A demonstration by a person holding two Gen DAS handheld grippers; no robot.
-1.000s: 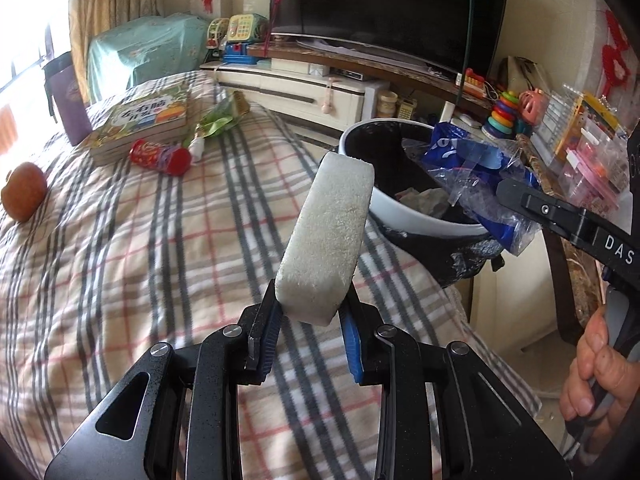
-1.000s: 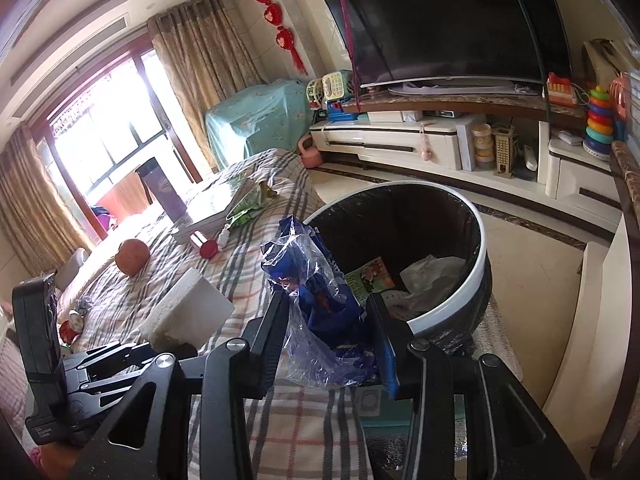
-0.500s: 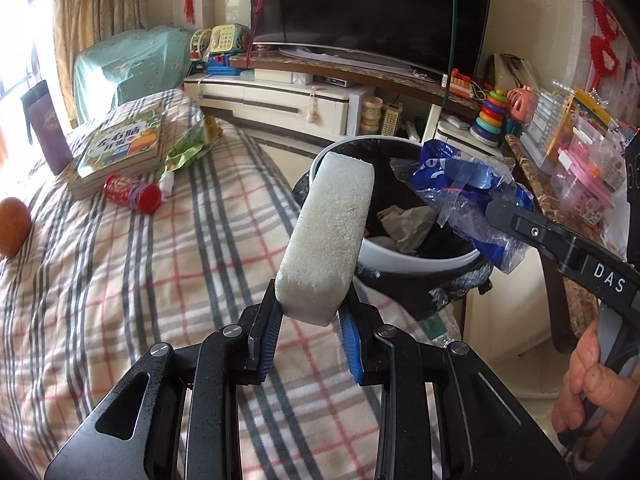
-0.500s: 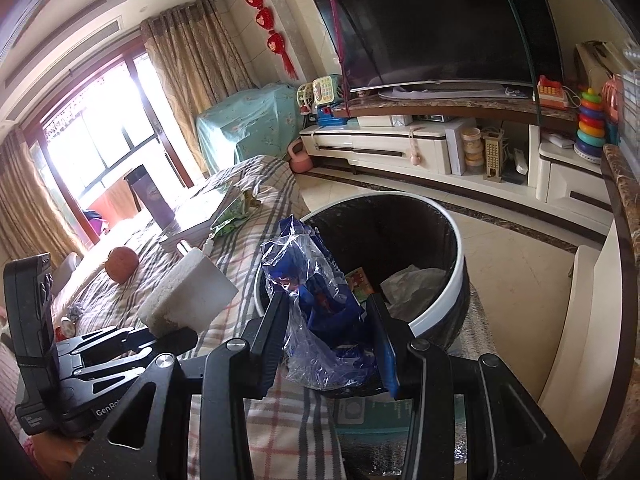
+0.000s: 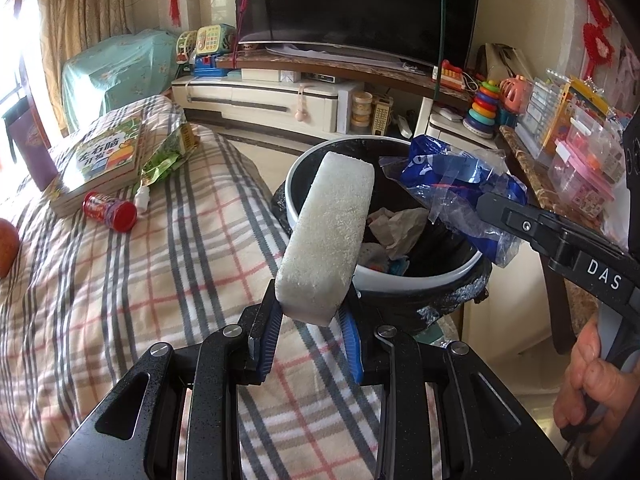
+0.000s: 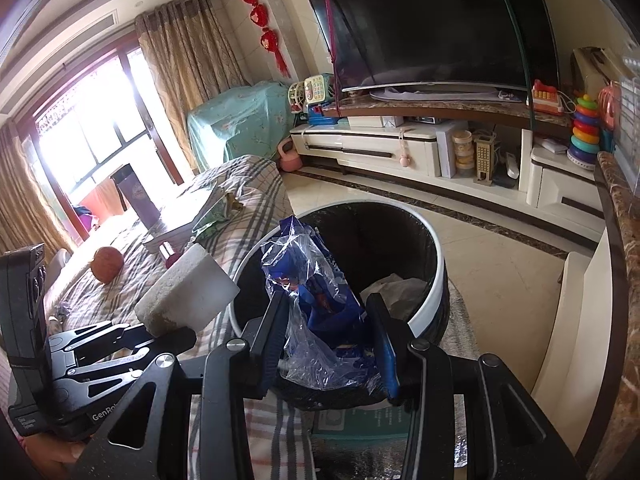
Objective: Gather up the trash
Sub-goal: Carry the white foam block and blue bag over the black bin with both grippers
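Observation:
My left gripper (image 5: 310, 322) is shut on a white foam block (image 5: 328, 236) that sticks up and reaches over the near rim of the round white-rimmed trash bin (image 5: 420, 280). The bin has a black liner with crumpled paper inside. My right gripper (image 6: 330, 344) is shut on a crumpled blue and clear plastic bag (image 6: 316, 300), held just above the bin (image 6: 434, 304). The bag (image 5: 460, 184) hangs over the bin's right side in the left wrist view. The foam block (image 6: 188, 292) shows at the left of the right wrist view.
A plaid blanket (image 5: 100, 280) covers the surface left of the bin. On it lie a red can (image 5: 110, 210), a green wrapper (image 5: 166, 156), a picture book (image 5: 100, 156) and an orange fruit (image 5: 8, 246). A TV stand (image 5: 280, 98) and a toy shelf (image 5: 560, 140) stand behind.
Both grippers have moved toward the bin with their loads. The foam block now overlaps the bin's rim, and the bag hangs over its opening.

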